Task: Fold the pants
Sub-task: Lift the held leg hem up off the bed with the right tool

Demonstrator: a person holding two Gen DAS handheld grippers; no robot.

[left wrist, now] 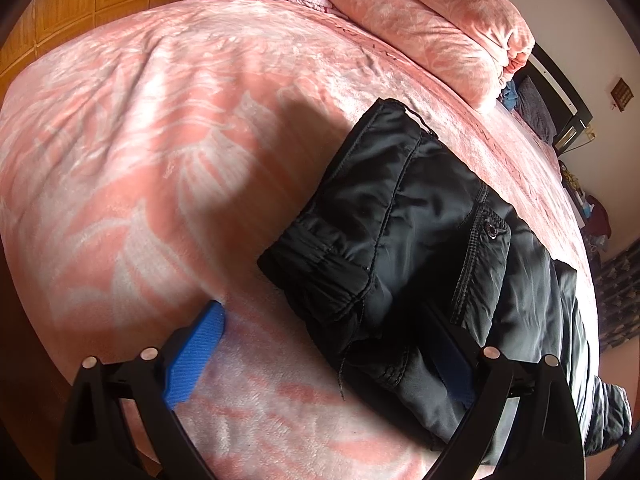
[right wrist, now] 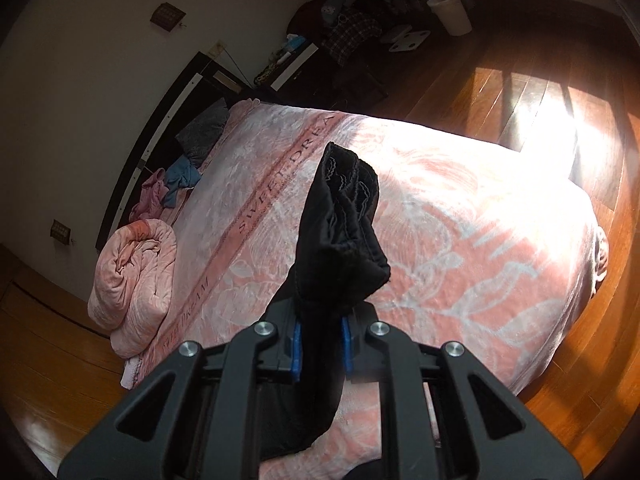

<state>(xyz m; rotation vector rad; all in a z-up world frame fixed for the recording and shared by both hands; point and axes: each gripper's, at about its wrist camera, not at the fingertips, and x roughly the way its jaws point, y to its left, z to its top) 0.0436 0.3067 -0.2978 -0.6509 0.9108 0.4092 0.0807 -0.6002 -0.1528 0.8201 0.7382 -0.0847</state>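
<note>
On bed, pants half-folded — right gripper pinches hem, lifted toward 12 o'clock. Left gripper spread, idle. Next, likely: carry hem over waistband.

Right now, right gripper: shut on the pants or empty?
Shut on the pants: black fabric is pinched between the right gripper's blue fingers, and its bunched end stands up past them.

Both my grippers were the same build: matte black plastic linkage arms with triangular cutouts and round silver pins at the joints. The left gripper had bright blue ribbed pads on its fingers. The right gripper showed just thin blue pad edges.
</note>
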